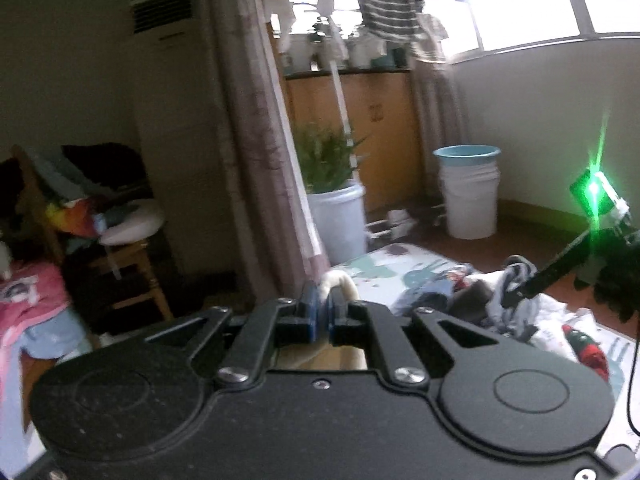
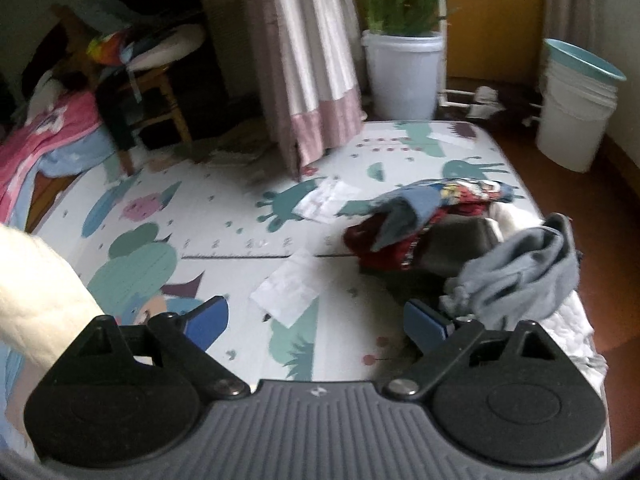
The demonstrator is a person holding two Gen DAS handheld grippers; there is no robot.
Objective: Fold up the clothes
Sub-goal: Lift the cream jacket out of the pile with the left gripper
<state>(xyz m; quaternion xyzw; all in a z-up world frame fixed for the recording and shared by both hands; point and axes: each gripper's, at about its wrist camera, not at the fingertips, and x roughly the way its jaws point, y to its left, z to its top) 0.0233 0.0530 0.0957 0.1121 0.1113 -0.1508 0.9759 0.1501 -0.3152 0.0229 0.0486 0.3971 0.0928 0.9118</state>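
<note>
My left gripper (image 1: 321, 312) pinches a cream garment (image 1: 340, 284); my right gripper (image 2: 316, 320) gapes wide, empty.
Risk: cloth slips, or right snags the pile (image 2: 460, 232) at frame right.

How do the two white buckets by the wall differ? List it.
The planter bucket holds a green leafy plant; the far bucket carries an upturned teal basin on its rim instead. The planter bucket stands beside the curtain, the far bucket out toward the right wall. Both are white, upright, and on the floor beyond the play mat.
</note>
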